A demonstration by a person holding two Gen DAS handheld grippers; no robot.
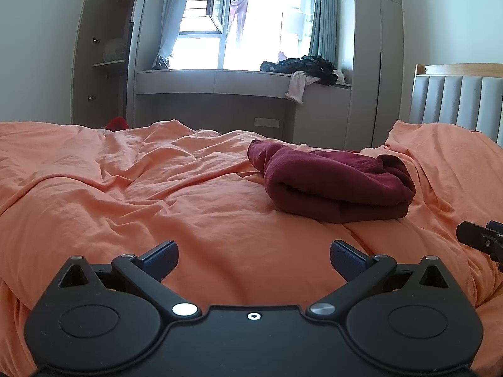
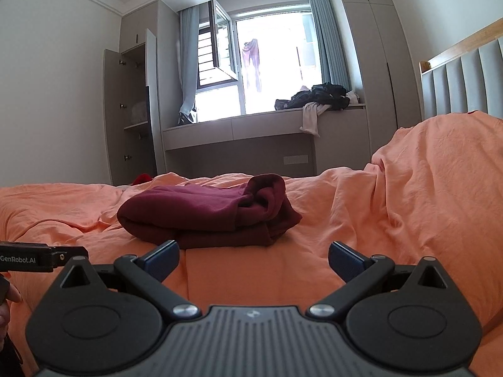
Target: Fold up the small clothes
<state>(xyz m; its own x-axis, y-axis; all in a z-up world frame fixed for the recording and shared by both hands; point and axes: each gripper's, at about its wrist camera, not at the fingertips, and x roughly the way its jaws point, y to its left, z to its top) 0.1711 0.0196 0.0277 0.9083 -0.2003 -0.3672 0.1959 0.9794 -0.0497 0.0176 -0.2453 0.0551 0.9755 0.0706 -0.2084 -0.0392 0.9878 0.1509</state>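
A dark red garment [image 1: 336, 182] lies folded into a thick, soft bundle on a bed covered by a wrinkled orange sheet [image 1: 157, 194]. Its right end, seen from the right wrist camera, is loosely rolled, with a lip of fabric standing up.

Taking the garment as the landmark: both pairs of tongs sit on the near side of it, over bare sheet, and neither touches it. The left tongs [image 1: 254, 259] are spread wide and hold nothing; the garment lies ahead of them and off to their right. The right tongs [image 2: 253, 259] are also spread wide and hold nothing; the garment lies just ahead of them, slightly to their left, its near edge close to the left blue pad [image 2: 162, 259]. The two tools are side by side, each showing at the edge of the other's view.

Beyond the garment stands a window bench [image 1: 220, 78] with a pile of dark clothes [image 1: 305, 66] on it, an open wardrobe [image 1: 103, 50] to the left and a padded headboard [image 1: 459, 103] to the right.

Risks, as a judgement: the loose rolled end could spring open if nudged. A pad reaching under the bundle could also pinch the sheet, dragging it and spoiling the fold.
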